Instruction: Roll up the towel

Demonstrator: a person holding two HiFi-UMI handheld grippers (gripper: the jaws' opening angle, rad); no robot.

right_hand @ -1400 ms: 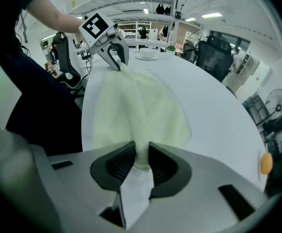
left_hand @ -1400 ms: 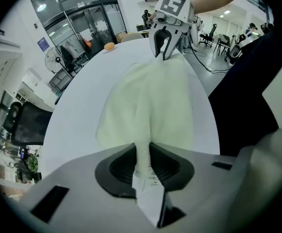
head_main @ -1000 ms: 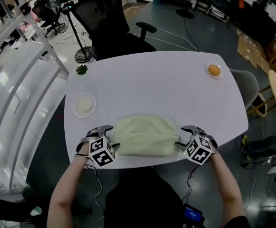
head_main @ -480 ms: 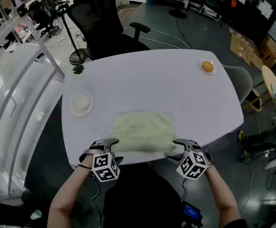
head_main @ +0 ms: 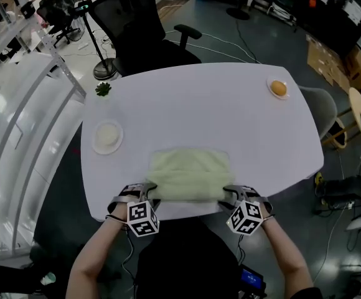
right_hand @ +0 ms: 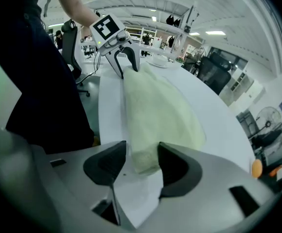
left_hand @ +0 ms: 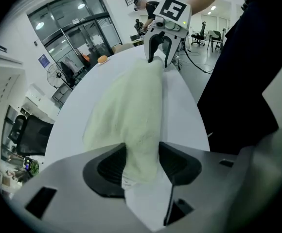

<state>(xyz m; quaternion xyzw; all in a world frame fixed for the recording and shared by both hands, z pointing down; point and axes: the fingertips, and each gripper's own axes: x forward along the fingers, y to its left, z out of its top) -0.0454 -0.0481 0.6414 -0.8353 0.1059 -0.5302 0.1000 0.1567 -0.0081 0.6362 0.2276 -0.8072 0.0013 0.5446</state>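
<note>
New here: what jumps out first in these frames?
A pale green towel lies at the near edge of the white table, its near corners between the jaws of the left gripper and the right gripper, which have just been closing on it. An orange sits at the far right corner, a white dish at the left edge.

The towel (head_main: 190,174) is pale yellow-green, the table (head_main: 211,111) white. The left gripper (head_main: 148,193) and right gripper (head_main: 228,195) carry cubes patterned with black-and-white squares; their fingers (left_hand: 107,166) are dark grey. The far-right fruit (head_main: 279,89) is orange.
</note>
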